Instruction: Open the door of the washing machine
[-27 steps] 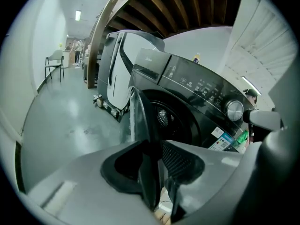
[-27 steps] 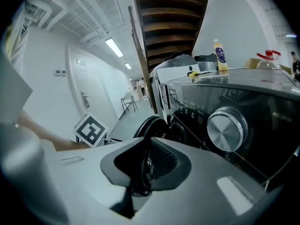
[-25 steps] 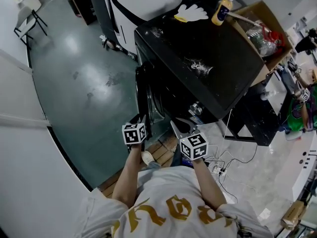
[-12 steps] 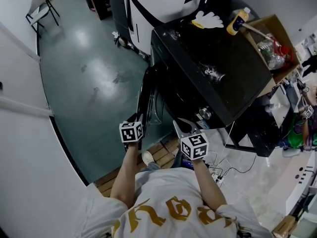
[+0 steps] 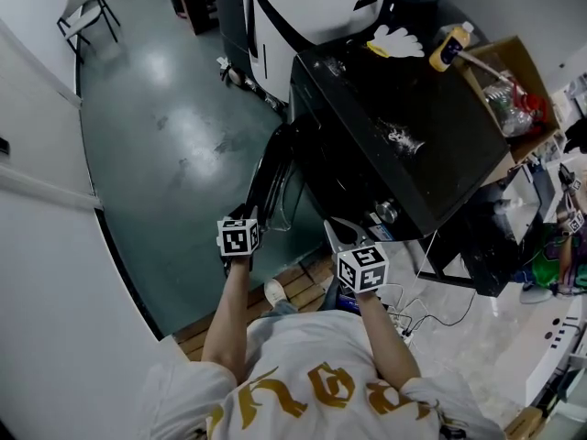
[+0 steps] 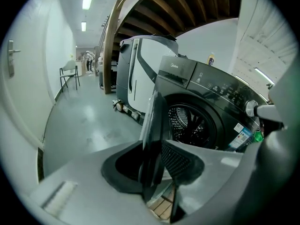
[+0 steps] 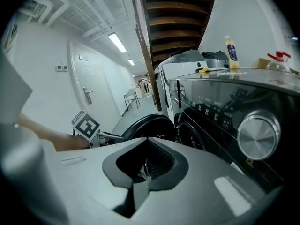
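The black washing machine [image 5: 404,145] stands ahead of me, its round door [image 5: 271,177] swung partly out to the left. My left gripper [image 5: 248,214] is shut on the door's free edge. In the left gripper view the door edge [image 6: 151,135] runs up between the jaws, and the steel drum [image 6: 190,123] shows behind it. My right gripper [image 5: 333,227] hangs in front of the machine's control panel, shut with nothing in it. Over the right gripper [image 7: 145,165], its own view takes in the door [image 7: 140,125], the dial [image 7: 257,132] and the left gripper's marker cube [image 7: 86,124].
A white appliance [image 5: 312,7] stands beyond the washer. On the washer's top lie a white glove [image 5: 396,41] and a yellow bottle [image 5: 448,49], beside a cardboard box [image 5: 509,85]. A wooden pallet [image 5: 298,282] lies underfoot, cables [image 5: 413,305] trail at the right, and a chair [image 5: 87,12] stands far left.
The door has swung further out from the machine, with my left gripper on its edge moving left and away. The right gripper has stayed roughly in place.
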`<state>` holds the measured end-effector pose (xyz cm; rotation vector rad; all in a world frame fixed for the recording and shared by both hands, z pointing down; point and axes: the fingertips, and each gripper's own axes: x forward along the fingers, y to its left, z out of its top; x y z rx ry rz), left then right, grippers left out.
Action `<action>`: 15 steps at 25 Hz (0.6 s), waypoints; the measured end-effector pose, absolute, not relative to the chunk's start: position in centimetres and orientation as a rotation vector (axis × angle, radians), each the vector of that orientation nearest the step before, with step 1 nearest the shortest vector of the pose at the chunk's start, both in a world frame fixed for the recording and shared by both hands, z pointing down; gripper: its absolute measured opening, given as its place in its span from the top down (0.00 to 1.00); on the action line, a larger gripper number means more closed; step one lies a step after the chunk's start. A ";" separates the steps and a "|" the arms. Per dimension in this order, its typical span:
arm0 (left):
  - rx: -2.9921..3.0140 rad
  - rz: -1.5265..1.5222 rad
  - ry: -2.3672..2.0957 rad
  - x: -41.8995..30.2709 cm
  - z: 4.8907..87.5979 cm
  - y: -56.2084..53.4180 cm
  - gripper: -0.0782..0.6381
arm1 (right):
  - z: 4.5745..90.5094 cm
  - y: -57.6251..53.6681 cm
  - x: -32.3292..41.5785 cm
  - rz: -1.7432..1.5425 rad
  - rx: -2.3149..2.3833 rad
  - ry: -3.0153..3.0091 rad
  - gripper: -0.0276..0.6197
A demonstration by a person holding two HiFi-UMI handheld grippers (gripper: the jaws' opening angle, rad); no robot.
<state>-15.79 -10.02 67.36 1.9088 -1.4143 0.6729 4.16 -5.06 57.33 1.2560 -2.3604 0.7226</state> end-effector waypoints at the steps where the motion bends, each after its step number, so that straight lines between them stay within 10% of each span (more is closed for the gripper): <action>1: 1.910 0.687 -1.413 -16.0 67.3 -10.1 0.72 | 57.3 -5.2 4.1 0.726 1.257 -2.359 0.92; 15: 1.933 0.838 -1.495 -19.6 67.6 -11.6 0.70 | 57.8 -5.3 5.0 0.717 1.274 -2.310 0.92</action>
